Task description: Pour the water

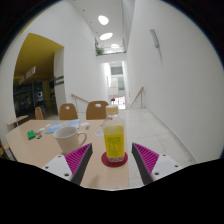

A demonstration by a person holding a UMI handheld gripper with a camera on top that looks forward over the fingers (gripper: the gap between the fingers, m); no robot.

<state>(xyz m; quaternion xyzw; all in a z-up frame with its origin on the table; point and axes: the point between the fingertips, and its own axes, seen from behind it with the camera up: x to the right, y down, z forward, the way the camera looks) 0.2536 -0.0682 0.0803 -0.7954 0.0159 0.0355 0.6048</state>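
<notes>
A clear cup of yellow liquid (pixel 115 141) stands upright on a round red coaster (pixel 115 159) on a light wooden table (pixel 100 176). My gripper (pixel 112 163) is open, its pink-padded fingers (pixel 78 161) at either side of the cup with a gap on both sides. The cup stands between the fingertips, resting on the coaster. A white mug (pixel 69 138) with its handle to the right stands to the left of the cup, just beyond the left finger.
Small blue-green items (pixel 33 133) lie further left on the table. Wooden chairs (pixel 96 110) stand at the table's far side. A bright hallway with white walls and ceiling lights runs beyond. The table's right edge lies close to the right finger.
</notes>
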